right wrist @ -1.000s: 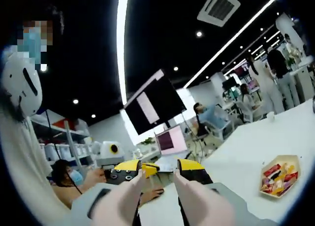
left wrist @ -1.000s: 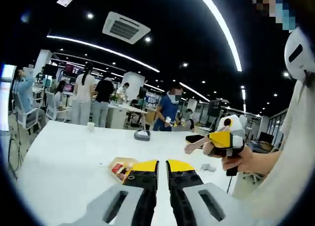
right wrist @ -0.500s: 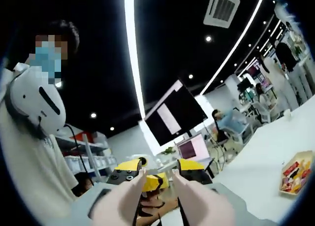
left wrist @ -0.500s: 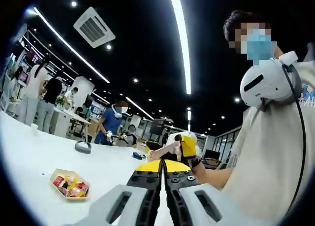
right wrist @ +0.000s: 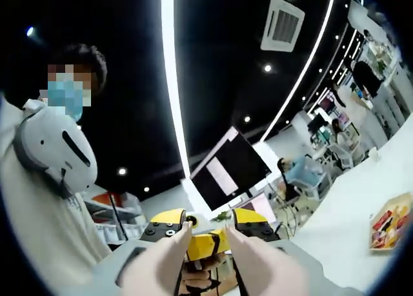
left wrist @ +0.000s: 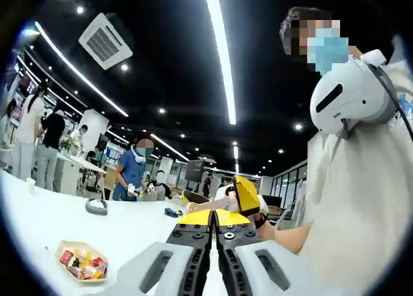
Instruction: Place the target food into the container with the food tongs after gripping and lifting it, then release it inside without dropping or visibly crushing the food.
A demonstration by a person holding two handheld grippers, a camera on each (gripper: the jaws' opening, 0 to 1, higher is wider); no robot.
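A shallow tan tray (left wrist: pixel 64 247) of wrapped snacks (left wrist: pixel 82 264) lies on the white table (left wrist: pixel 129 231), low and left in the left gripper view. My left gripper (left wrist: pixel 213 217) is shut, yellow tips touching, nothing in it. Beyond it a hand holds my right gripper (left wrist: pixel 244 196), with pale food tongs (left wrist: pixel 210 204) sticking out leftwards. In the right gripper view my right gripper (right wrist: pixel 210 217) is closed around the tongs (right wrist: pixel 164 260), whose tips stay apart with nothing between. The left gripper (right wrist: pixel 205 246) shows past them. The tray (right wrist: pixel 373 241) sits far right.
The person (left wrist: pixel 361 199) with a white headset (right wrist: pixel 55 148) stands close behind both grippers. A dark round object (left wrist: pixel 97 206) rests on the table farther back. A large dark screen (right wrist: pixel 229 170) hangs beyond, and several people stand at desks (left wrist: pixel 39 141) in the background.
Both cameras have swung toward each other and tilted up, so the tray slid to the edge of each view. The two grippers now face one another. The tray itself has not moved.
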